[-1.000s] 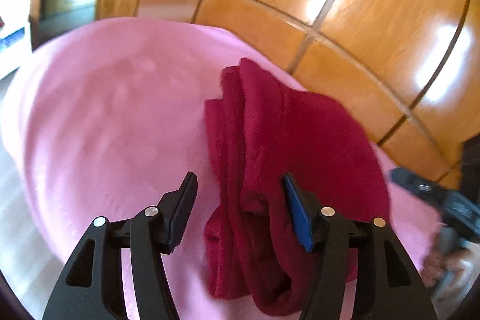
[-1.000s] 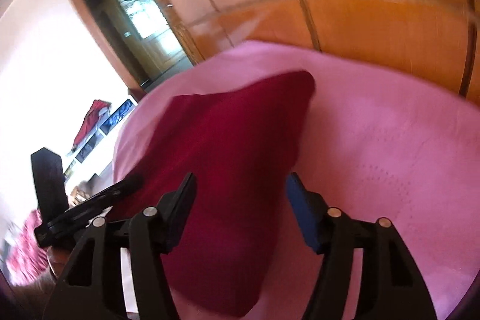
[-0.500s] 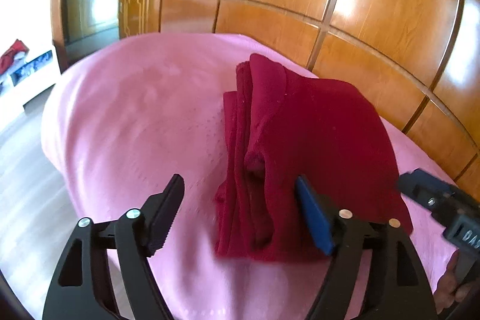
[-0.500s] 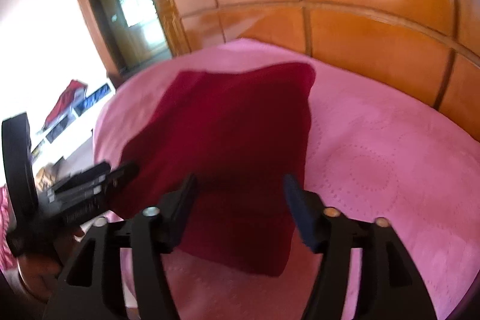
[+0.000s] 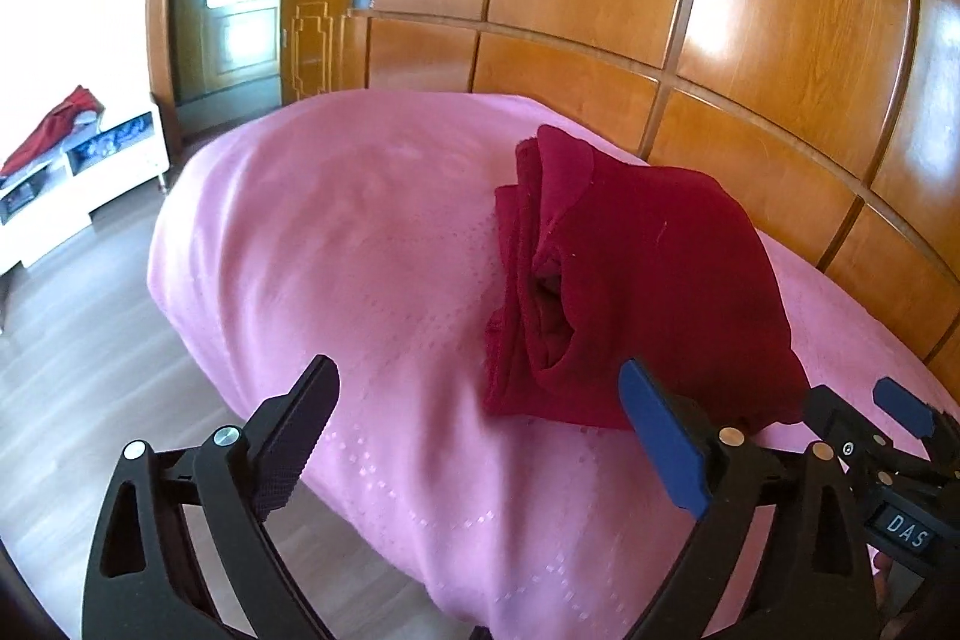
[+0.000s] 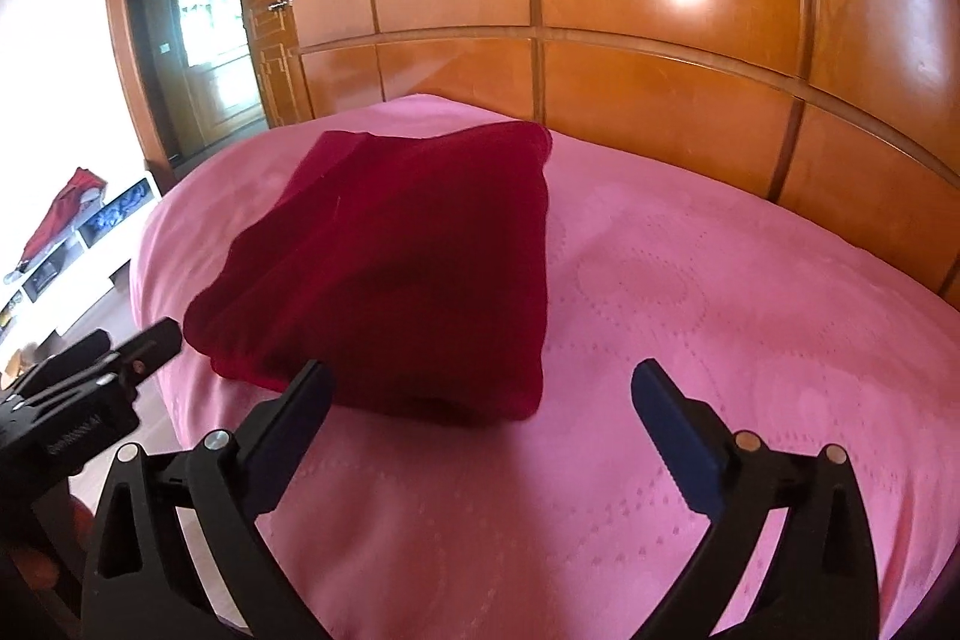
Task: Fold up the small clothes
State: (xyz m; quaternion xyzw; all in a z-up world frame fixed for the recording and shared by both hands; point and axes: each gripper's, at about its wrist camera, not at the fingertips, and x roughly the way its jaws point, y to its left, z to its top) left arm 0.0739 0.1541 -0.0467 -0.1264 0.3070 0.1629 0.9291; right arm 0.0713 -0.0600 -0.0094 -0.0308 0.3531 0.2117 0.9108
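Observation:
A dark red garment [image 5: 648, 280] lies folded in a thick stack on the pink bedspread [image 5: 360, 250]; its layered edges face left in the left wrist view. It also shows in the right wrist view [image 6: 408, 274]. My left gripper [image 5: 480, 400] is open and empty, held back from the garment's near edge. My right gripper [image 6: 480, 394] is open and empty, just short of the garment's near right corner. Each gripper shows at the edge of the other's view: the right gripper [image 5: 888, 424], the left gripper [image 6: 138, 346].
A wooden headboard [image 6: 660, 112] and panelled wall run behind the bed. A wooden door [image 5: 240, 10] stands at the far left. A white low cabinet [image 5: 78, 172] with a red cloth [image 5: 54, 130] on it stands on the wood floor [image 5: 90, 340] at left.
Both grippers have pulled back and up from the garment, which now lies free and folded on the bed. Both stay open.

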